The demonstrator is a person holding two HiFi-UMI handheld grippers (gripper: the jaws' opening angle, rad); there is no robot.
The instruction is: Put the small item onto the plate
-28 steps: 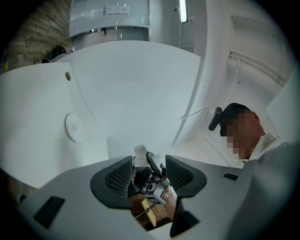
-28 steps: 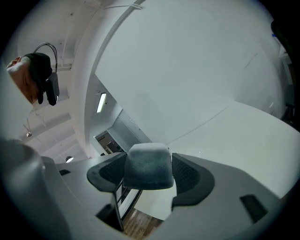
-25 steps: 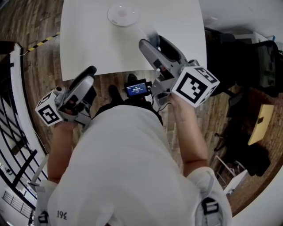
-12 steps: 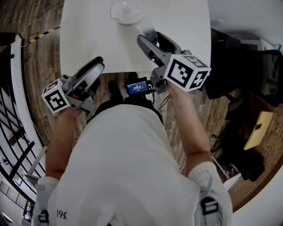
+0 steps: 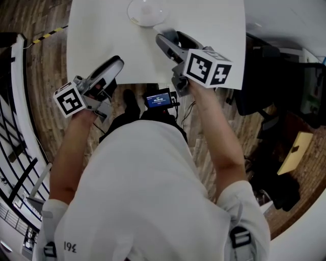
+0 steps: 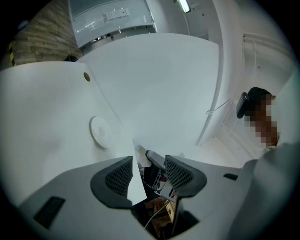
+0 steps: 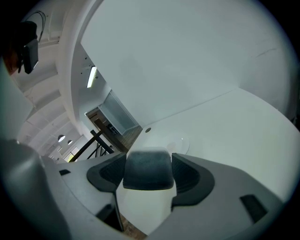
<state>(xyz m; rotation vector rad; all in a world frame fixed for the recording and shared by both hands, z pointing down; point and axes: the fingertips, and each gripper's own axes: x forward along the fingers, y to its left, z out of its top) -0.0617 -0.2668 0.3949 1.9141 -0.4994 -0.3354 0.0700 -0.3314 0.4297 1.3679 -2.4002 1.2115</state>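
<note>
Both claws have been carried forward since a second ago, the right claw now just short of the plate.
The right forearm is stretched out over the white bench, its claw pointed up and left toward the plate and closed on the small item, a dark, rounded block held above the bench. The block's broader side is laid across the gap between the two jaws; its long axis cannot be told more closely. The left arm is bent at the person's side, with the left claw angled up and right over the near bench edge, its jaws held apart with nothing between them.
</note>
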